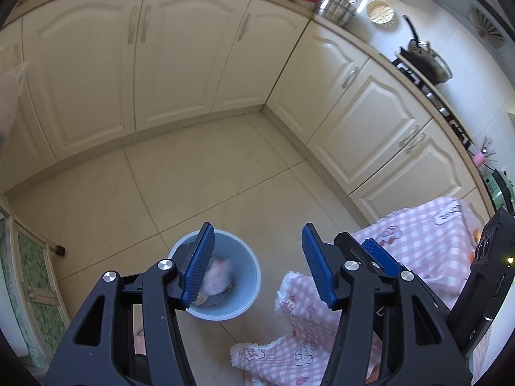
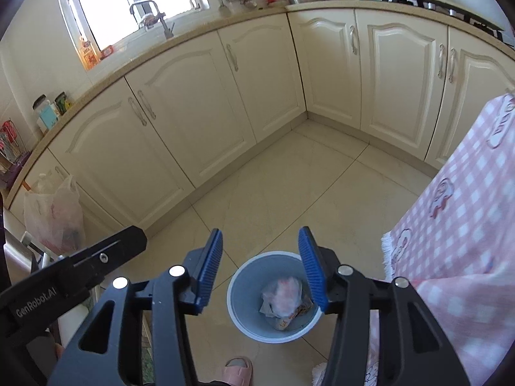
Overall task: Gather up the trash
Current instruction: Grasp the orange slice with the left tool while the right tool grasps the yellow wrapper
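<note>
left gripper (image 1: pixel 257 263): its jaws stood well apart with nothing between the blue pads; it hung above the floor, over the bin
right gripper (image 2: pixel 260 267): its jaws stood partly open and held nothing; it pointed down at the bin; in the left wrist view it showed just beside the left gripper, over the cloth
bin (image 2: pixel 239 292): a pale blue round bin with a white rim stood upright on the floor, close beside the hanging edge of the cloth
trash (image 2: pixel 285 297): a crumpled clear and pinkish bag lay at the bottom of the bin with a printed wrapper under it; in the left wrist view it looked blurred
cloth (image 2: pixel 457 225): a pink and white checked cloth with cartoon prints and a white fringe draped down at the right, its corner near the bin
floor (image 2: pixel 283 193): beige tiles ran to cream cabinets set in a corner
slipper (image 2: pixel 236 371): a pink slipper showed at the bottom edge, near the bin
plastic bag (image 2: pixel 53 215): a filled translucent bag hung at the cabinets on the left, well apart from the bin
</note>
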Tool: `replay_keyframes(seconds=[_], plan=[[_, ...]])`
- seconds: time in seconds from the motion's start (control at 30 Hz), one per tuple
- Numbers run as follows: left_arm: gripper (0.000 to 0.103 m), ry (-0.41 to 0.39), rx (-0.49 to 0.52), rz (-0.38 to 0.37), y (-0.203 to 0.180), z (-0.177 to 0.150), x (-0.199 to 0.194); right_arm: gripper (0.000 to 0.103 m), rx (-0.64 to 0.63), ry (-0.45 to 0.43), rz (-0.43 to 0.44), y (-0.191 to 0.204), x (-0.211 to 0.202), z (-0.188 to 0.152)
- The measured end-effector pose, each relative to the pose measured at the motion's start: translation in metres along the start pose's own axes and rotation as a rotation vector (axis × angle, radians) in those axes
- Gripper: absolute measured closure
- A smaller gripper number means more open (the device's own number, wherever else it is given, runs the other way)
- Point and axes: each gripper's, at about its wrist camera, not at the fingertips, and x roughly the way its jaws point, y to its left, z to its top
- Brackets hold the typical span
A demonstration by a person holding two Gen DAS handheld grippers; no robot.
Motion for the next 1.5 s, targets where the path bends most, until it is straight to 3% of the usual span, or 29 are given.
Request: replay_keyframes(seconds=[0.43,0.63,0.9,1.17,1.37,1.5], plan=[[0.045,-0.115,0.159,-0.149,-0.097,-0.016,-0.079,0.051,0.079,-0.233,-0.072,-0.049,-0.153,0.009],[0.043,-0.13,0.282,-0.244,-0.159,-0.039,-0.097,0.05,0.145,-0.332,-0.157,-0.101,-0.224,-0.004],[0.043,-0.109,0.405,-0.304,-0.231,-0.068,-0.091,0.048,0.283,-0.405,-0.337,-0.197,-0.296,-0.028],[0.042,-0.079,0.477,-0.278,-0.272,-0.073,-0.054,0.047,0.407,-0.377,-0.428,-0.273,-0.311,-0.047],[0.042,-0.052,0.503,-0.234,-0.284,-0.064,-0.017,0.047,0.433,-0.305,-0.511,-0.306,-0.291,-0.039],[0.042,-0.014,0.517,-0.221,-0.288,-0.063,0.003,0.047,0.433,-0.249,-0.5,-0.318,-0.268,-0.03]])
